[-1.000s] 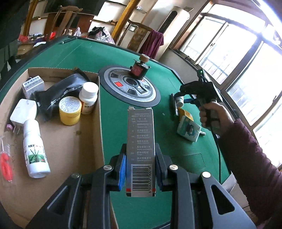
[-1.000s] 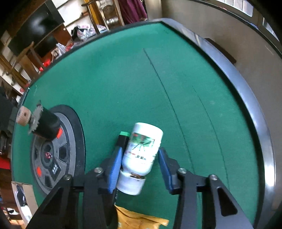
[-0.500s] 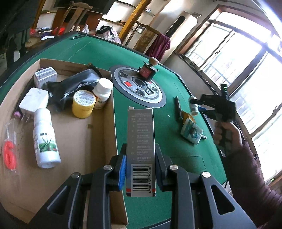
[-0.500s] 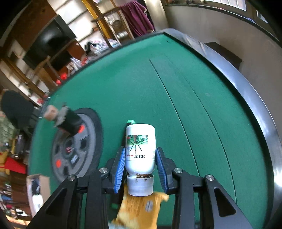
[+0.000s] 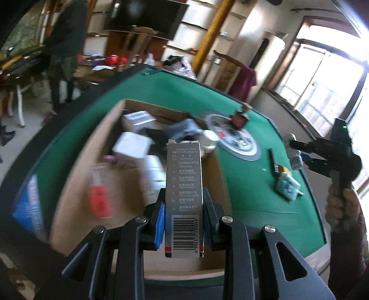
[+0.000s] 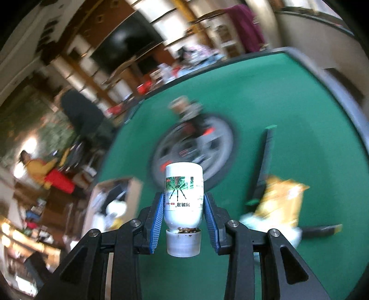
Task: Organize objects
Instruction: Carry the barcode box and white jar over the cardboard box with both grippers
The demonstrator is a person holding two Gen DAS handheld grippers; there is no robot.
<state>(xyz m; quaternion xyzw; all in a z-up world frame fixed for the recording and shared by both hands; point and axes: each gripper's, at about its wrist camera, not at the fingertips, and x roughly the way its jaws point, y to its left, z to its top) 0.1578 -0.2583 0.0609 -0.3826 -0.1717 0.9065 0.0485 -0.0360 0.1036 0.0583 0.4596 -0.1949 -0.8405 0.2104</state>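
Your left gripper [image 5: 183, 221] still pinches the grey box [image 5: 184, 196], now over the cardboard box [image 5: 76, 184]; your right gripper [image 6: 183, 217], lifted off the surface [image 6: 299, 110], still pinches the white bottle [image 6: 183, 196]

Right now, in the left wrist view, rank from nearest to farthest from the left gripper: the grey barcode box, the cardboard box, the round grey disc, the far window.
1. grey barcode box: clamped in the left gripper.
2. cardboard box: just beyond, lower left.
3. round grey disc: mid-table, right of centre.
4. window: far right, behind the table.

bright windows [image 5: 322, 92], dark television [image 5: 147, 16], wooden shelves [image 5: 191, 25]
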